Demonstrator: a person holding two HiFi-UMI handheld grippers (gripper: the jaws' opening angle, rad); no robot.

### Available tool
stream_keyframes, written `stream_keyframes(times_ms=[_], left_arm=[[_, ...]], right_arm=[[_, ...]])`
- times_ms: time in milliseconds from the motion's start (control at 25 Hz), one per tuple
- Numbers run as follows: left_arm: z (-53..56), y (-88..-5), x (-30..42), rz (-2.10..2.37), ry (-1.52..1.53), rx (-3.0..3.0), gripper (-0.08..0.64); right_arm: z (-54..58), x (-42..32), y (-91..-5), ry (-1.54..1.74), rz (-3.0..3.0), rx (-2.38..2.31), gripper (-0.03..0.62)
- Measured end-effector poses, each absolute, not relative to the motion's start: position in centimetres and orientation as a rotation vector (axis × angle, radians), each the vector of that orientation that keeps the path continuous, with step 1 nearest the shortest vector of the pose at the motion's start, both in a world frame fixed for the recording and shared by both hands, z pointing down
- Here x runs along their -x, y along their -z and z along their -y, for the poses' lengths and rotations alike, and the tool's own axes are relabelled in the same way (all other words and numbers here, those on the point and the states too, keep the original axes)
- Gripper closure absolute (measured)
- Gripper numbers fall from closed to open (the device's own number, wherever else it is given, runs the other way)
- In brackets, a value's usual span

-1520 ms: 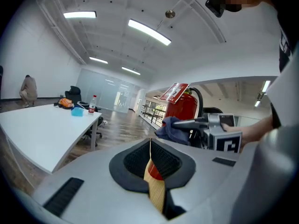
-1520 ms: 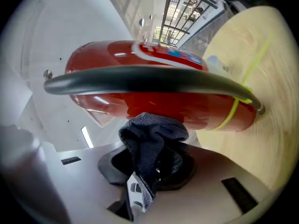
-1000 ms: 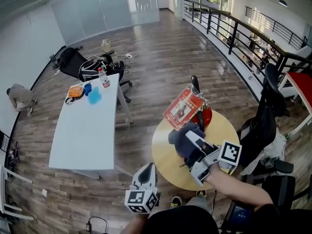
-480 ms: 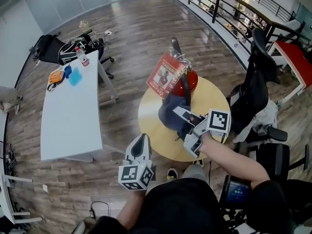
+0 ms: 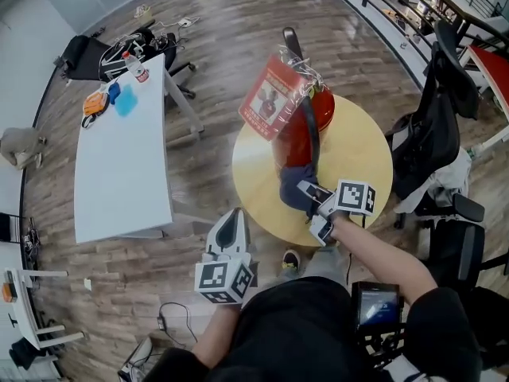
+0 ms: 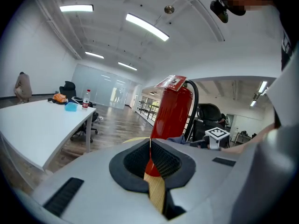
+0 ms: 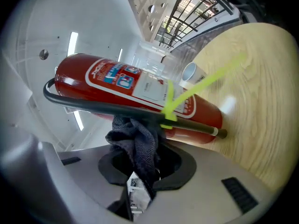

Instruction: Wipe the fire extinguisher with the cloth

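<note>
The red fire extinguisher [image 5: 312, 122] stood upright on the round wooden table [image 5: 362, 153] at the centre of the head view, with a red card [image 5: 273, 98] bearing a picture tied at its top; I could not read the card's print. The right gripper [image 5: 308, 191] had its jaws clamped on a dark grey cloth [image 5: 294, 188], which bunched against the extinguisher's black hose [image 7: 117, 108] low on the cylinder. In the right gripper view the cylinder's label [image 7: 122, 80] showed white and blue panels, the writing too small to read, and a yellow-green tie [image 7: 174, 104] wrapped the hose. A white care tag [image 7: 134, 190] hung from the cloth, its print illegible. The left gripper [image 5: 232, 228], at lower centre and clear of the table, had its jaws pressed together on nothing. A white table [image 5: 119, 173] at upper left carried a bottle [image 5: 135, 66].
</note>
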State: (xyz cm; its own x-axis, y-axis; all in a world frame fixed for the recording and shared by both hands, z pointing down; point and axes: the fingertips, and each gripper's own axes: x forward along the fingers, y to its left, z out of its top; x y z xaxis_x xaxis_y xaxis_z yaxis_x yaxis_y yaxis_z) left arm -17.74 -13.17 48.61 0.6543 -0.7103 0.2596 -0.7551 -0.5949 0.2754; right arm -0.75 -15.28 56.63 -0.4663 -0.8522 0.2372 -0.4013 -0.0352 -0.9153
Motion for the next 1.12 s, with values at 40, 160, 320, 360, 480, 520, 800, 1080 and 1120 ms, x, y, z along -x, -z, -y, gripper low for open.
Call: stream_keyframes(times_ms=[40, 160, 320, 360, 480, 520, 800, 1080, 1120], left_arm=[[13.2, -48.8, 17.8, 1.166, -0.187, -2.511, 0.535], [13.2, -49.5, 17.8, 1.177, -0.236, -2.504, 0.535], [12.9, -50.2, 16.8, 1.172, -0.263, -2.496, 0.535], [12.8, -50.2, 16.8, 1.172, -0.269, -2.497, 0.535], [12.8, -50.4, 16.8, 1.180, -0.282, -2.493, 0.535], [12.7, -50.5, 16.8, 1.183, -0.284, -2.490, 0.535], [12.5, -50.2, 17.6, 1.205, -0.274, -2.482, 0.535], [12.0, -49.1, 19.2, 1.231, -0.225, -2.487, 0.535], [11.8, -49.0, 19.3, 1.232, -0.218, -2.489, 0.535]], right_arm=[[15.3, 0.6, -57.4, 1.485, -1.879, 1.309, 0.494], [15.3, 0.8, -59.6, 1.466, -1.939, 1.293, 0.494], [14.5, -1.3, -65.9, 1.611, -1.846, 1.426, 0.494], [14.5, -1.5, -67.3, 1.625, -1.844, 1.454, 0.494], [14.5, -1.6, -69.9, 1.654, -1.814, 1.492, 0.494], [14.4, -1.5, -70.4, 1.665, -1.794, 1.498, 0.494], [14.8, 0.1, -70.0, 1.713, -1.513, 1.449, 0.499], [17.5, 4.0, -63.0, 1.636, -1.512, 1.305, 0.499], [17.9, 4.4, -61.6, 1.620, -1.510, 1.286, 0.499]])
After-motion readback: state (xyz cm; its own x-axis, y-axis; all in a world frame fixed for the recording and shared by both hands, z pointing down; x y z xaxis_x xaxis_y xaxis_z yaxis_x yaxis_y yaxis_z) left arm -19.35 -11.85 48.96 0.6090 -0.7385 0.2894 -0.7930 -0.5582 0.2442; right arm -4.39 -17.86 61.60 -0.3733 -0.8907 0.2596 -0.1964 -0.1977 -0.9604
